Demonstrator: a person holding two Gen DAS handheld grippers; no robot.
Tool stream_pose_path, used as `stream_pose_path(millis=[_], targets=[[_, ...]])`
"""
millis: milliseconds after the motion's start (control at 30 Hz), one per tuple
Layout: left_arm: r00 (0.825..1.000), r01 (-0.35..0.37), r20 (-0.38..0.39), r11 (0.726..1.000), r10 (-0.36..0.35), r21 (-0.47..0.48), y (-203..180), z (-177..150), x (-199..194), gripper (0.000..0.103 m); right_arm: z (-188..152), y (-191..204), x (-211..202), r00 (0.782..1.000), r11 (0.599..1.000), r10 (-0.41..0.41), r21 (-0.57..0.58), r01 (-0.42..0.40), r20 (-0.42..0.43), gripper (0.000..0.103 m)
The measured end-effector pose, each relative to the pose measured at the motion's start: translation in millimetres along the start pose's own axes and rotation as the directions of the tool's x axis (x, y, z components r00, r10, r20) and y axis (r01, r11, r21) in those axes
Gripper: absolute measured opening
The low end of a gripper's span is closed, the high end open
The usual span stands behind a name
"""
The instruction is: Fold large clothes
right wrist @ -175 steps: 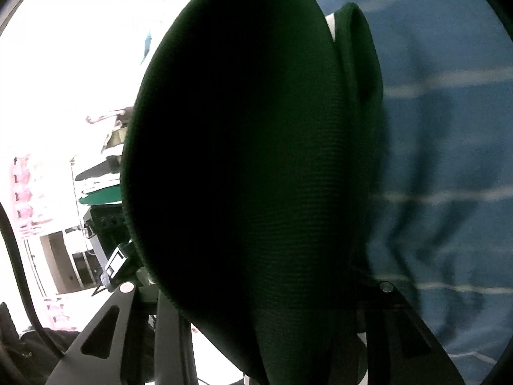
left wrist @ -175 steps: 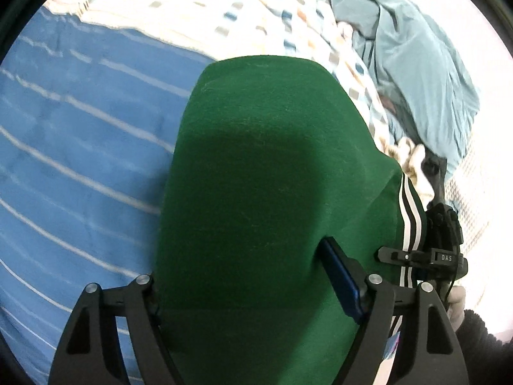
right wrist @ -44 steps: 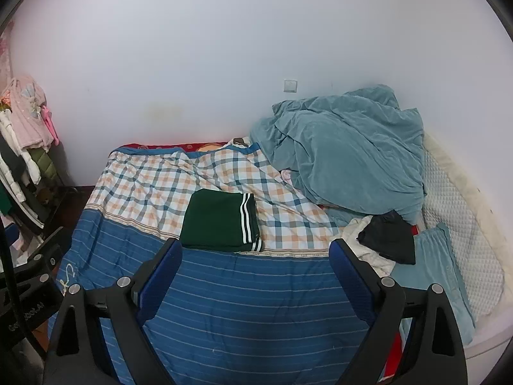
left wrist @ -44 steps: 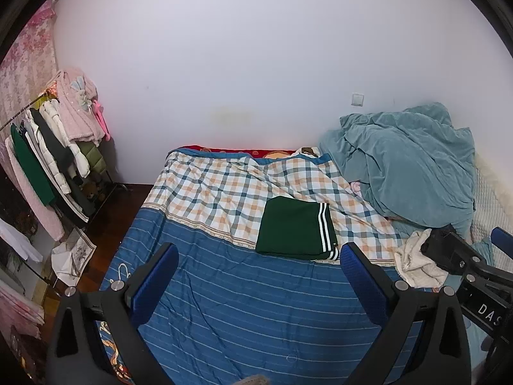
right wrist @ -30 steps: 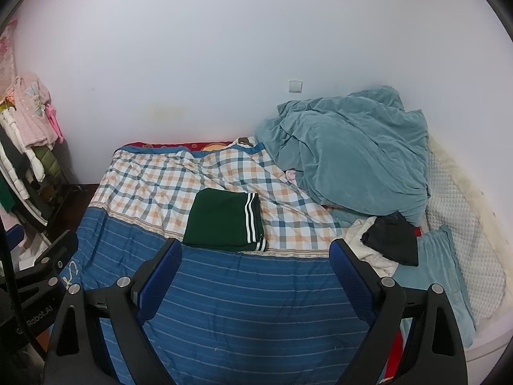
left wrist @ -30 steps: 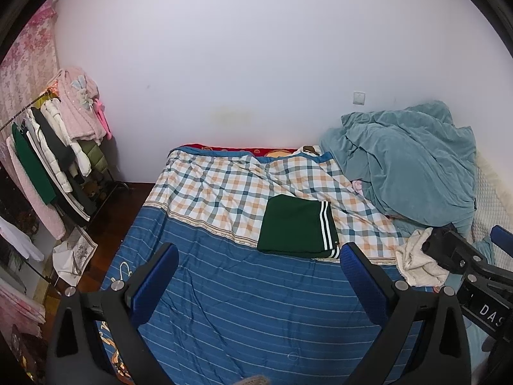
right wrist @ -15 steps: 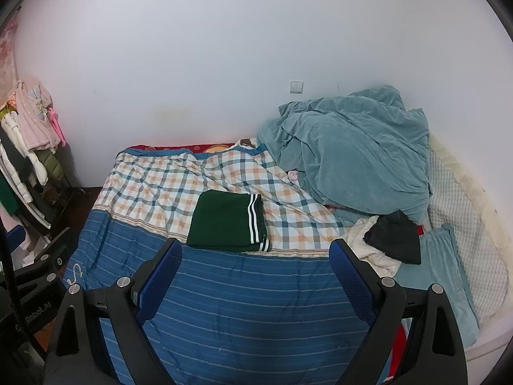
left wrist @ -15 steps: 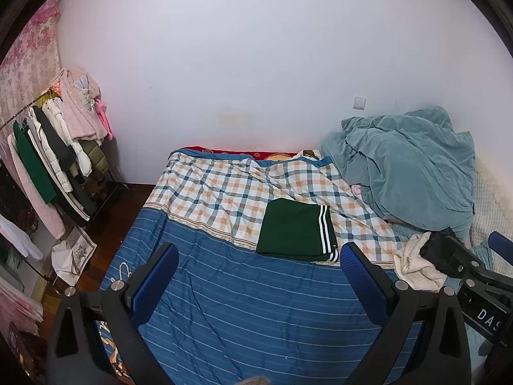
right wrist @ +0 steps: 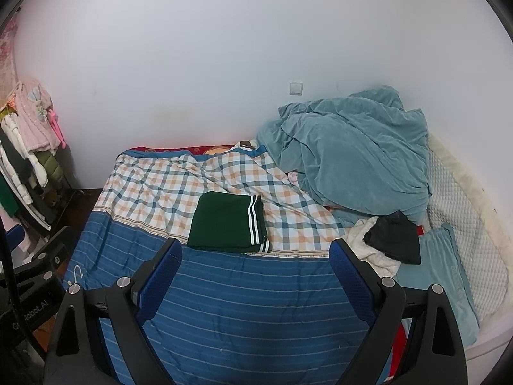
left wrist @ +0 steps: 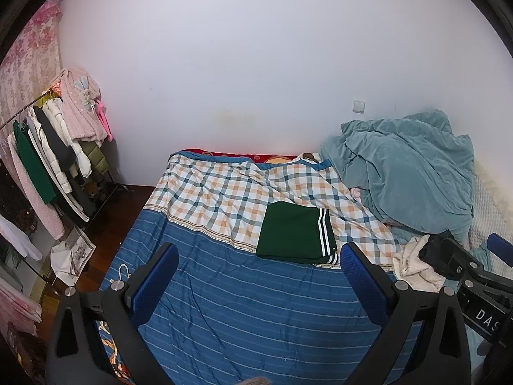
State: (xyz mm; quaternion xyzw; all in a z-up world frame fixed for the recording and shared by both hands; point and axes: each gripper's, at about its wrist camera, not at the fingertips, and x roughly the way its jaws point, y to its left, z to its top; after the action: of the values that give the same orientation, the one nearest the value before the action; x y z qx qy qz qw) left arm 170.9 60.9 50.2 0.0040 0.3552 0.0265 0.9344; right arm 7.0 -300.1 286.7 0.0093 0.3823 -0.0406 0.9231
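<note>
A dark green garment with white stripes (left wrist: 293, 231) (right wrist: 229, 223) lies folded into a neat rectangle on the bed, where the checked part of the cover meets the blue striped part. My left gripper (left wrist: 258, 280) is held well back from the bed, open, with nothing between its blue pads. My right gripper (right wrist: 255, 274) is likewise open and empty, far from the garment. The right gripper's body (left wrist: 461, 269) shows at the right edge of the left wrist view.
A crumpled teal blanket (right wrist: 349, 157) is heaped at the bed's right. A black garment (right wrist: 392, 240) and a cream one (right wrist: 368, 247) lie beside it. A clothes rack (left wrist: 48, 160) with several hanging garments stands left, over dark wood floor. A white wall is behind.
Almost six seconds ago both grippers were shut on the green garment, close over the bed. Now it lies folded and released, and both grippers are open and pulled back. The last second shows only slight drift.
</note>
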Motion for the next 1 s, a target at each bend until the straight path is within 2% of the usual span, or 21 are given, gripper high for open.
stream_pose_path(millis=[1000], targets=[[1.0, 0.0, 0.003, 1.0, 0.0, -0.005, 0.6, 4.7, -2.0, 0.103, -4.8, 4.5, -9.4, 1.0, 1.0, -0.009, 0.011, 0.009, 0.006, 0.094]])
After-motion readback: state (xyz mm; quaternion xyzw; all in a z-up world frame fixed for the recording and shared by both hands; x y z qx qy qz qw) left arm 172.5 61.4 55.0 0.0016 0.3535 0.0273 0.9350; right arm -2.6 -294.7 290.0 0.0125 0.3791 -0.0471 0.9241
